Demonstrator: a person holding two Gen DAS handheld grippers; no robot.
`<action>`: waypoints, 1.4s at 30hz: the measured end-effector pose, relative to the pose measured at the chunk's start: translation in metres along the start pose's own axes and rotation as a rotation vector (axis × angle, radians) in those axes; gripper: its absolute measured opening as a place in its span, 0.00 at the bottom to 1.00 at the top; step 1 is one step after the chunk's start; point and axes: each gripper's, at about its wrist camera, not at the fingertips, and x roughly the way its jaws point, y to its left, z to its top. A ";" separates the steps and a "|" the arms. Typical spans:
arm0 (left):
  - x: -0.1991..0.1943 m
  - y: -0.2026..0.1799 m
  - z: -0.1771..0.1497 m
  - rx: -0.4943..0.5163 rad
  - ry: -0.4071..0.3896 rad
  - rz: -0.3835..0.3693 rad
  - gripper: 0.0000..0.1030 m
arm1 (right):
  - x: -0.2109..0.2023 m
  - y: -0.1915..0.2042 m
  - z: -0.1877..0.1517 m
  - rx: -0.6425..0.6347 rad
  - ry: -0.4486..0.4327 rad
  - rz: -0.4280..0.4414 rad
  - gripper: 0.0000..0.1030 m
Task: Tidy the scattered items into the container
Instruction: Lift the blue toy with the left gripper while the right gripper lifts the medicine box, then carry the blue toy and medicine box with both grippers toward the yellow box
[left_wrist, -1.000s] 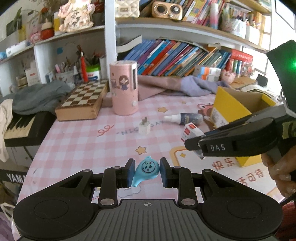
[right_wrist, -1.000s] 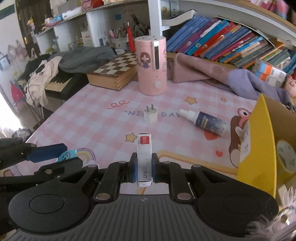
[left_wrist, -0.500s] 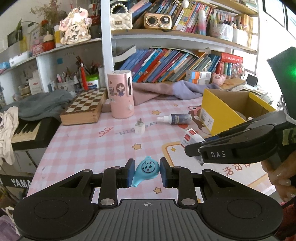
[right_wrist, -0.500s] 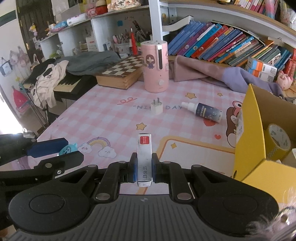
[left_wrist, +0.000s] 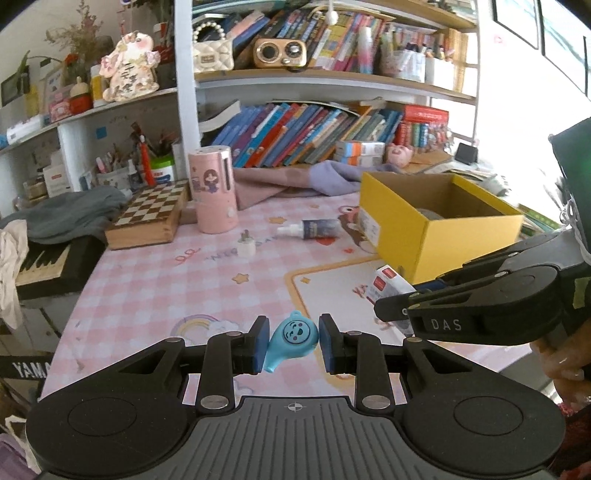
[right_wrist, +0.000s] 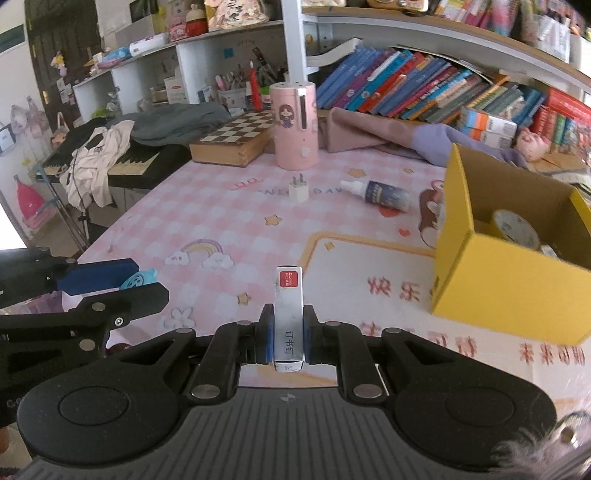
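A blue whistle-shaped toy (left_wrist: 293, 341) is clamped in the left gripper (left_wrist: 291, 341) and a staple box (right_wrist: 289, 317) in the right gripper (right_wrist: 289, 332), both held above the table for carrying to the open yellow box (right_wrist: 517, 280), where release is judged to be required next.

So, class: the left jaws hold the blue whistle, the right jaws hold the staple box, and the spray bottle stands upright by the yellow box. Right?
Not quite. The spray bottle lies on its side, as the right wrist view shows. The rest stands: blue whistle, staple box, yellow box.
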 end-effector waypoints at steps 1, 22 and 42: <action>-0.002 -0.003 -0.002 0.006 0.001 -0.008 0.27 | -0.004 0.000 -0.004 0.007 0.000 -0.005 0.13; -0.021 -0.053 -0.021 0.114 0.016 -0.180 0.27 | -0.061 -0.022 -0.069 0.177 0.012 -0.153 0.13; -0.006 -0.122 -0.011 0.247 0.008 -0.376 0.27 | -0.114 -0.073 -0.110 0.342 -0.005 -0.322 0.13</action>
